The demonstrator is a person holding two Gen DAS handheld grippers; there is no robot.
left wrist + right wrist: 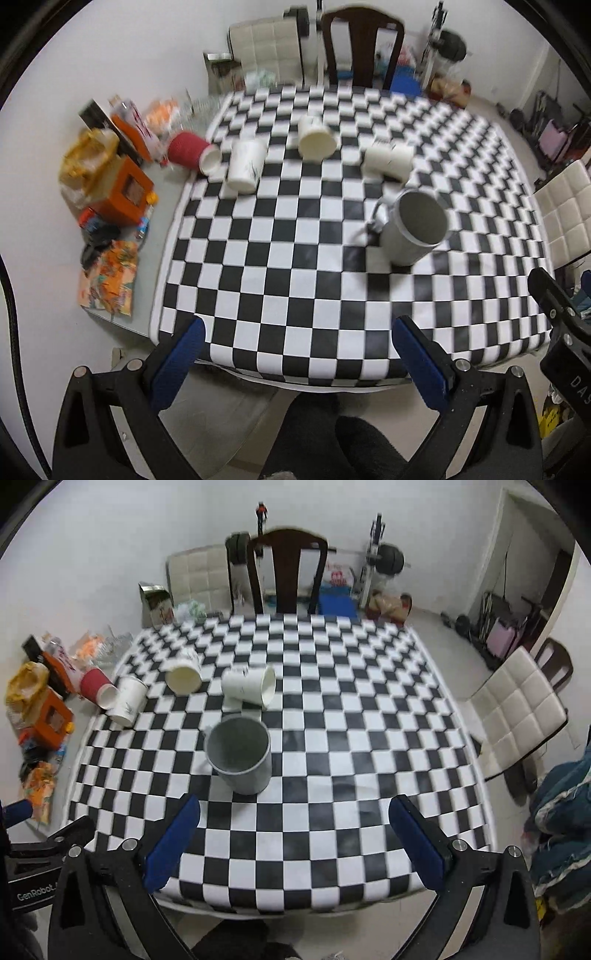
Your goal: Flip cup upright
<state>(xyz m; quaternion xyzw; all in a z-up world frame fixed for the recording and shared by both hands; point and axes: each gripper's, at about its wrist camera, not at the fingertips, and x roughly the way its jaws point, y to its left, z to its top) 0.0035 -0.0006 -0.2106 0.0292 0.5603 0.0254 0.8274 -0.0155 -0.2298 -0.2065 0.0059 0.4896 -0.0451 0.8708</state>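
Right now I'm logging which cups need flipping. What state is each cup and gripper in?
Grey mug: upright, mouth up.
Red cup: on its side.
Three white cups: on their sides.
Left gripper: open, holding nothing.
Right gripper: open, holding nothing.

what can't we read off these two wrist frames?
- Grey mug: the handle is mostly behind the body in the right wrist view and smeared by motion blur in the left wrist view.
- White cup with a print: the marking is too small and blurred to read in either view.
- Red cup: blurred, and whether it touches the neighbouring white cup is unclear.
- Clutter left of the table: labels unreadable, stretched by the fisheye.
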